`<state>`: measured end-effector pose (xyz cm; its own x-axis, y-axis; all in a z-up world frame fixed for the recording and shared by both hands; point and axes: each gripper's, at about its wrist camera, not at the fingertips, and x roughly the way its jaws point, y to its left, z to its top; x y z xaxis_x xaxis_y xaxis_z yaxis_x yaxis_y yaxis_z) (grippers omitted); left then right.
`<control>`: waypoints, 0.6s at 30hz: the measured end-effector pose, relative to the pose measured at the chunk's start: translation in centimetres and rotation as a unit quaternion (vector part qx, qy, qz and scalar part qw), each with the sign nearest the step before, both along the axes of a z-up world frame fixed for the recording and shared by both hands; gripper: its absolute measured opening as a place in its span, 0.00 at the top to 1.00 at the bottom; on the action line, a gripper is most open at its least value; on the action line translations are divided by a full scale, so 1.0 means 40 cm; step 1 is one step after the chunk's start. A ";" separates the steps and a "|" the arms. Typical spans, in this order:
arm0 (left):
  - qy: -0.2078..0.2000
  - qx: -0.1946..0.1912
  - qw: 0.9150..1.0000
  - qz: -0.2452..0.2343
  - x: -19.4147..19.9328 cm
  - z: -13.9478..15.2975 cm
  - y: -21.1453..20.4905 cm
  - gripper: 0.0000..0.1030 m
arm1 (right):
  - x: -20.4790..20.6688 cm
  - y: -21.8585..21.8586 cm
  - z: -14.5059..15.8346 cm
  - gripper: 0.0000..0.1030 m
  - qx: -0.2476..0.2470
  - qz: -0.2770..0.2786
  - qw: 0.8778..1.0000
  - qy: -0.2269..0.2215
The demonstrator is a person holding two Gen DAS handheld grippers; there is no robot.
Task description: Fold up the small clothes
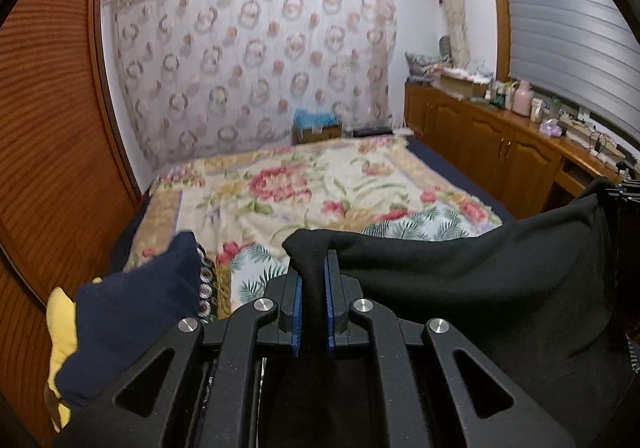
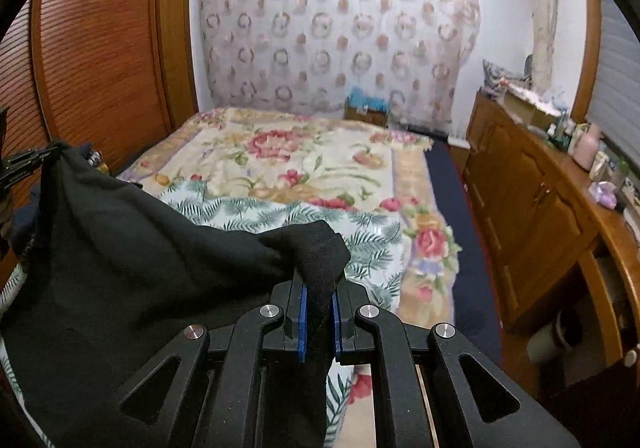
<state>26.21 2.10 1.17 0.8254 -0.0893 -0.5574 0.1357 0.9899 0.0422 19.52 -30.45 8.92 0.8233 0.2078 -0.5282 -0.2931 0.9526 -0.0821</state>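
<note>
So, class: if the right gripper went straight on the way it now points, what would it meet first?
Probably the floral blanket on the bed; the right gripper, shut on the black garment, points down toward it.

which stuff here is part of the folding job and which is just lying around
Part of the job:
black garment, held between both grippers
left gripper
right gripper
floral blanket

Lying about:
navy cloth
yellow item
pink jug
blue-topped box

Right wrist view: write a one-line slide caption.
Right gripper clamps a black garment, held above the floral bedspread.
</note>
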 end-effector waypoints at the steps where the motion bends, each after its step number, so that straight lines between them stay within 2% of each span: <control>1: 0.005 0.000 1.000 0.000 0.011 -0.008 0.003 0.91 | 0.019 0.009 -0.004 0.91 -0.001 0.002 1.000 0.009; 6: 0.033 0.010 0.999 0.002 0.041 -0.051 -0.014 0.91 | 0.115 -0.008 -0.022 0.91 0.001 0.006 0.999 0.041; 11: 0.055 0.008 0.998 -0.005 0.063 -0.065 -0.021 0.87 | 0.130 -0.019 -0.035 0.91 0.009 0.001 0.999 0.054; 14: 0.054 0.005 0.998 -0.016 0.043 -0.056 -0.027 0.68 | 0.125 -0.026 -0.049 0.85 0.012 -0.006 0.998 0.058; 15: 0.051 0.002 0.999 -0.020 0.036 -0.052 -0.026 0.57 | 0.121 -0.029 -0.048 0.84 0.012 -0.008 0.998 0.059; 18: 0.054 -0.008 0.998 -0.036 0.001 -0.046 -0.030 0.45 | 0.113 -0.035 -0.058 0.79 0.011 -0.017 0.998 0.056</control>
<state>26.24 0.92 -0.66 0.7511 -0.1559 -0.6416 0.2100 0.9777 0.0083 24.06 -31.85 6.62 0.7666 0.1924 -0.6126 -0.2658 0.9636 -0.0300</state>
